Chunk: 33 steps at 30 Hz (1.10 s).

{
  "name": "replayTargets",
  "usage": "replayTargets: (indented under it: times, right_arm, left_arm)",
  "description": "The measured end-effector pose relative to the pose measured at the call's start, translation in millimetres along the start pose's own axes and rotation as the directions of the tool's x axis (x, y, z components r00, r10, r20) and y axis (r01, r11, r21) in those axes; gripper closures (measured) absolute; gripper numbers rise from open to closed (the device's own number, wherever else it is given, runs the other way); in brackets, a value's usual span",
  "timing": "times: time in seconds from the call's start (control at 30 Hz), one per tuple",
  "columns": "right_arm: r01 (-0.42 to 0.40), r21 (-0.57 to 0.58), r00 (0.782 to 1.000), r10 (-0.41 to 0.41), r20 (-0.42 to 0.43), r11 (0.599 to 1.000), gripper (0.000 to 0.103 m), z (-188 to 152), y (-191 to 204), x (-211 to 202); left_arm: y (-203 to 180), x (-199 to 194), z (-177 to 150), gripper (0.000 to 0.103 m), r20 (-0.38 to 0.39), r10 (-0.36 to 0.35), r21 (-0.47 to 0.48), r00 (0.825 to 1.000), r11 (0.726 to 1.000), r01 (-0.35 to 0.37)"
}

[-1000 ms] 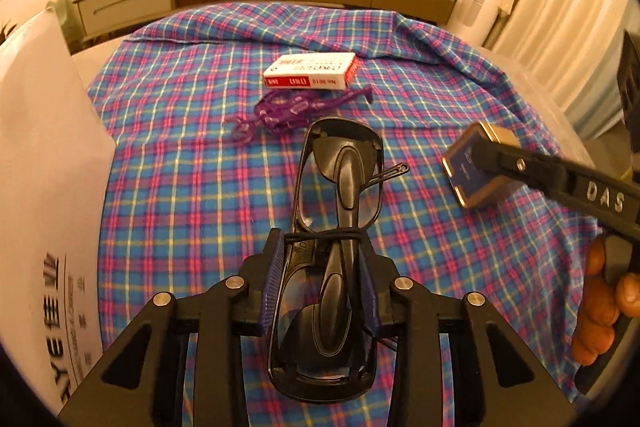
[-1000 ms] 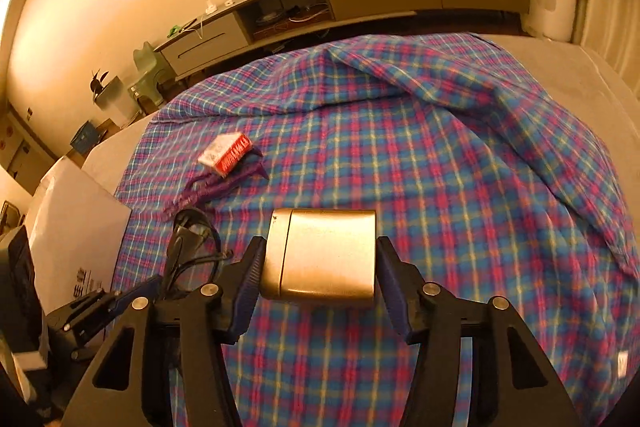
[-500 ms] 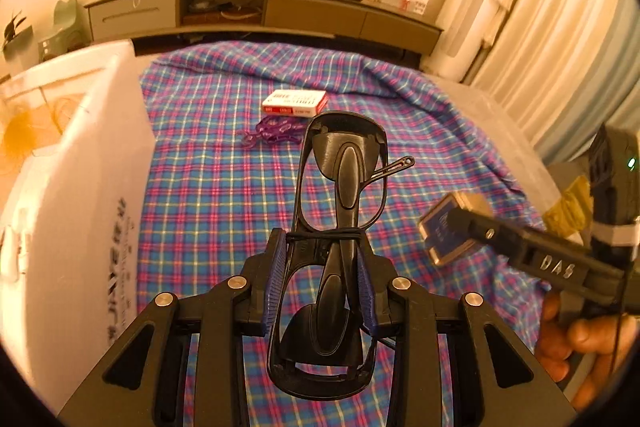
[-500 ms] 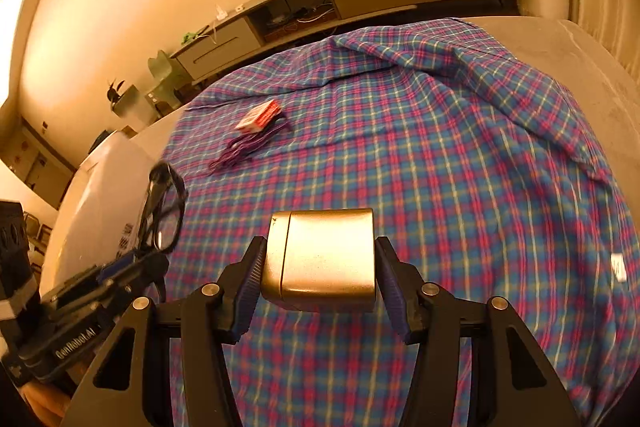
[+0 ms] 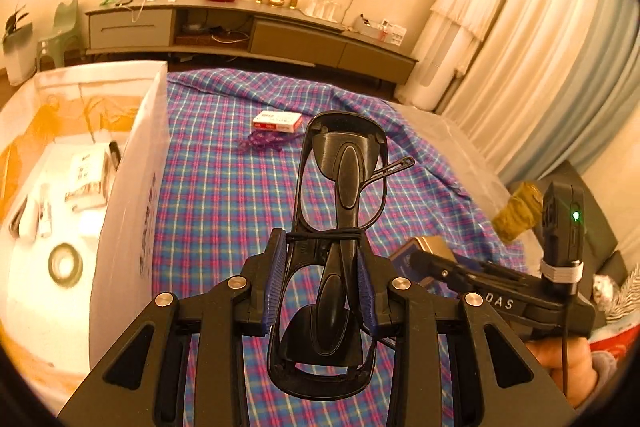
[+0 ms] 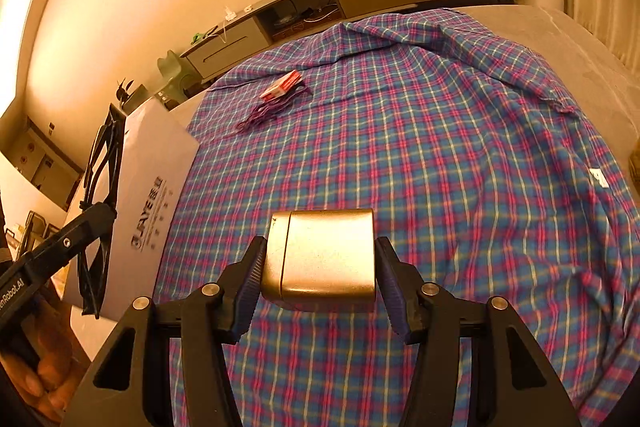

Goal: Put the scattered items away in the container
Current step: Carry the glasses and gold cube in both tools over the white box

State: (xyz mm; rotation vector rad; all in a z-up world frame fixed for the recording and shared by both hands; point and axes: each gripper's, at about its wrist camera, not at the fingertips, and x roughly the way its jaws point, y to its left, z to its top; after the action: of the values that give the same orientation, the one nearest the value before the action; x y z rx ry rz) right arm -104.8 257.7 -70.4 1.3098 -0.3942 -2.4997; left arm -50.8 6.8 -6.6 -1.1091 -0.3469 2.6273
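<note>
My left gripper (image 5: pixel 322 283) is shut on black folded glasses (image 5: pixel 340 187) and holds them above the plaid cloth, beside the white container (image 5: pixel 124 195). The glasses also show at the left of the right wrist view (image 6: pixel 100 187). My right gripper (image 6: pixel 320 279) is shut on a gold metal case (image 6: pixel 324 259), held above the cloth; the case shows partly in the left wrist view (image 5: pixel 432 247). A red and white card box (image 5: pixel 277 121) and a purple trinket (image 5: pixel 260 143) lie on the cloth farther off.
The container's inside (image 5: pixel 60 187) holds a tape roll, small boxes and other items. The plaid cloth (image 6: pixel 440 147) covers a bed. A long low cabinet (image 5: pixel 240 35) stands along the back wall, curtains (image 5: pixel 540 67) at the right.
Both grippers have risen and drawn back with their loads. The left one has swung left, so the open container now shows from above.
</note>
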Motion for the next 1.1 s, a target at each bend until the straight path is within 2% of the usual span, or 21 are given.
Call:
replayTargets:
  times: [0.27,0.8,0.93,1.1]
  right_arm:
    - [-0.041,-0.028,0.999,0.041,0.002,0.999,0.048,-9.8,22.2,-20.6]
    - [-0.147,-0.160,0.987,0.155,0.035,0.976,0.048,-17.0,100.8,-63.0]
    - [-0.165,-0.198,0.984,0.175,0.031,0.966,0.048,-18.2,120.1,-66.9]
    - [-0.183,-0.229,0.981,0.194,0.025,0.956,0.048,-19.3,139.8,-68.1]
  left_arm:
    - [5.3,-22.9,-10.7,0.069,0.025,-0.013,-0.014,1.000,1.000,0.014]
    - [41.4,-67.9,4.5,0.069,0.146,0.014,-0.094,0.989,0.996,0.000]
    - [54.8,-79.2,7.7,0.069,0.170,0.043,-0.123,0.984,0.992,-0.022]
    - [73.8,-88.9,10.9,0.069,0.190,0.140,-0.148,0.972,0.983,-0.113]
